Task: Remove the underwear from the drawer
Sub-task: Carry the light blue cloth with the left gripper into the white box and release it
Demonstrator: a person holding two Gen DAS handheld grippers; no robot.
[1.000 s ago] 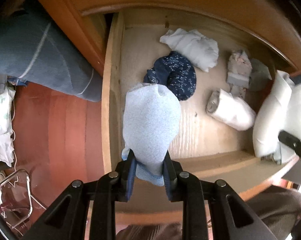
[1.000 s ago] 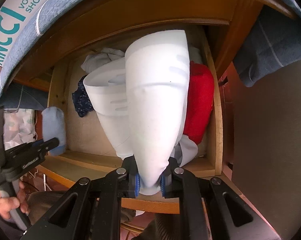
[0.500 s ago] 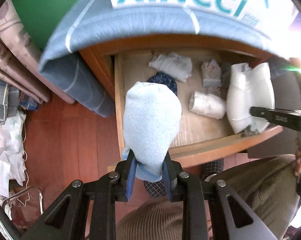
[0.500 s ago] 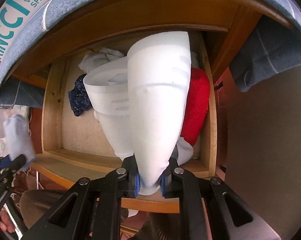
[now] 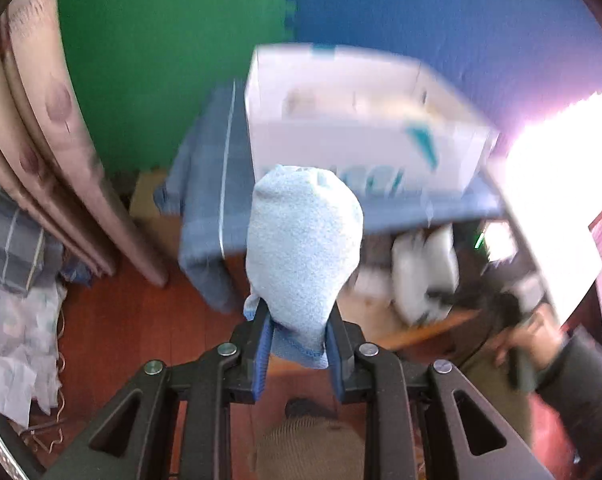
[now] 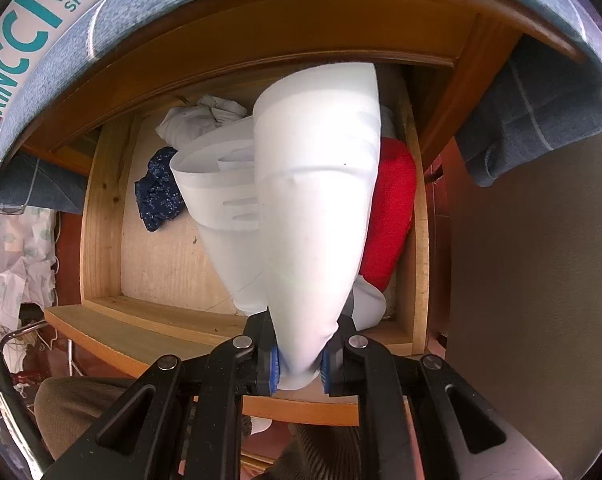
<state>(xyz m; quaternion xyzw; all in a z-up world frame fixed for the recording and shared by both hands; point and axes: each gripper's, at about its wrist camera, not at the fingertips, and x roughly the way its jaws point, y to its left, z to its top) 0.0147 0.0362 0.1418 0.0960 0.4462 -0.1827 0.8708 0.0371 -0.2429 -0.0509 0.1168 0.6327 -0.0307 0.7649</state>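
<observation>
My left gripper [image 5: 299, 346] is shut on a light blue rolled piece of underwear [image 5: 303, 248], held up high, well back from the open wooden drawer [image 5: 429, 330]. The left wrist view is blurred. My right gripper [image 6: 299, 364] is shut on a white folded garment [image 6: 313, 208], held just above the front of the drawer [image 6: 101, 216]. In the drawer lie a dark blue patterned piece [image 6: 157, 196], a crumpled white piece [image 6: 201, 118] and a red piece [image 6: 393, 212]. The white garment hides the drawer's middle.
A white shoe box [image 5: 361, 128] stands on a blue cloth [image 5: 209, 208] on top of the cabinet. Rolled mats [image 5: 49, 152] lean at the left. Clothes and plastic [image 5: 17, 320] lie on the red floor. The person's knee [image 6: 73, 408] is below the drawer.
My left gripper has lifted and pulled back with the light blue piece, from over the drawer to above cabinet height. My right gripper has stayed almost still with the white garment.
</observation>
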